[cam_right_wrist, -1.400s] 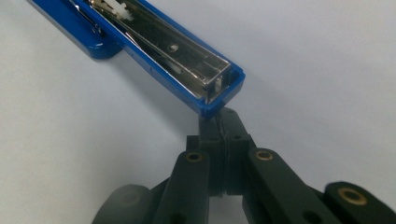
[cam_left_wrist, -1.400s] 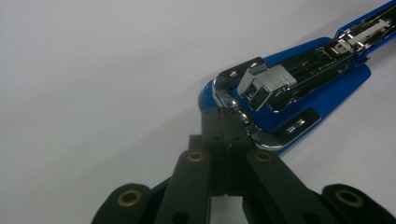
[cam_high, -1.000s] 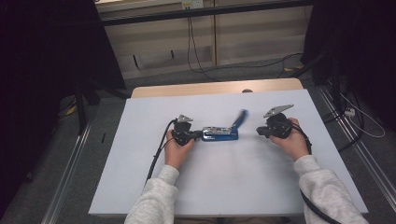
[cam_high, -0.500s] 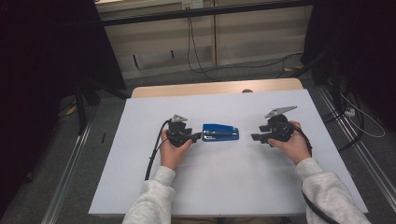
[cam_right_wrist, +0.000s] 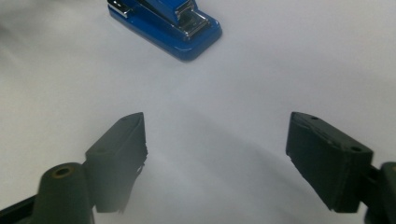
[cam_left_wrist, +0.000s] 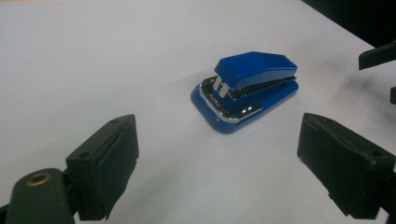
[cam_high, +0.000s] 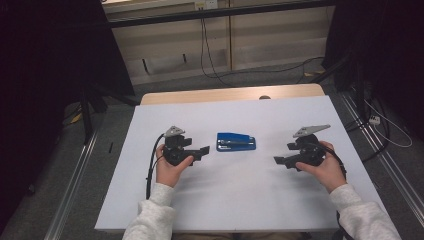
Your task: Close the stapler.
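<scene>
A blue stapler [cam_high: 236, 141] lies closed and flat on the white table top [cam_high: 240, 200], midway between my two grippers. My left gripper [cam_high: 204, 150] stands a short way to its left, pointing at it. Its jaws have just been opening and nothing is between them. In the left gripper view the stapler [cam_left_wrist: 247, 88] lies ahead of the open left gripper [cam_left_wrist: 217, 140]. My right gripper [cam_high: 277, 161] is farther off on the right. Its jaws too have just been opening, with nothing between them. In the right gripper view the stapler [cam_right_wrist: 168, 23] lies well beyond the right gripper [cam_right_wrist: 215, 135].
A strip of bare wood [cam_high: 230, 94] shows at the table's far edge. Metal rails [cam_high: 75, 200] run along the floor on both sides, and cables [cam_high: 385, 130] lie on the floor at the right. A jaw of the right gripper [cam_left_wrist: 378, 53] shows in the left gripper view.
A second ago both grippers were shut on the stapler, the right one holding its top arm raised. Now the stapler lies closed, and both grippers have let go, opened and drawn apart.
</scene>
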The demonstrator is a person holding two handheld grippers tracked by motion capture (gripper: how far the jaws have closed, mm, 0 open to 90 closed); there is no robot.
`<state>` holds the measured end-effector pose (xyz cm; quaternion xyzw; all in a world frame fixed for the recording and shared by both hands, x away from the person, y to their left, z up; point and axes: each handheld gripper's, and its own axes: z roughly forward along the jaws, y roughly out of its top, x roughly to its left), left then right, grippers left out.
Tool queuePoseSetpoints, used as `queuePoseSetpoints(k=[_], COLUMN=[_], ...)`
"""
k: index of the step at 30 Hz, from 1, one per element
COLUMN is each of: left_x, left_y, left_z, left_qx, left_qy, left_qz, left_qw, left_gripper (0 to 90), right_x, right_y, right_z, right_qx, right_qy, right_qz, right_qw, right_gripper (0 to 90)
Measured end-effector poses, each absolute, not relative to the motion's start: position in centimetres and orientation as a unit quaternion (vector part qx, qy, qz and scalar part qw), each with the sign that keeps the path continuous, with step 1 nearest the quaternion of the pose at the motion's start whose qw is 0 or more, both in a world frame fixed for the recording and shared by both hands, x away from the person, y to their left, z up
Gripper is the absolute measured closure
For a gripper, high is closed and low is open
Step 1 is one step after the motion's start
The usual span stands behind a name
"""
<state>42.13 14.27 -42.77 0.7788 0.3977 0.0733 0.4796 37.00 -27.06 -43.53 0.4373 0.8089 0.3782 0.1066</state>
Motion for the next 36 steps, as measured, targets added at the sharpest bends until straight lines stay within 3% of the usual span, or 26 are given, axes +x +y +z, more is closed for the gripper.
queuePoseSetpoints(k=[36], left_x=[34.9], left_y=[22.5], left_z=[-42.8], left_qx=[0.770], left_qy=[0.403], left_qz=[0.114], left_qw=[0.481], left_gripper=[9.2], right_x=[31.1], right_y=[-29.1], right_z=[-42.8], right_qx=[0.421], right_qy=[0.814], right_qz=[0.384], right_qw=[0.111], right_gripper=[13.9])
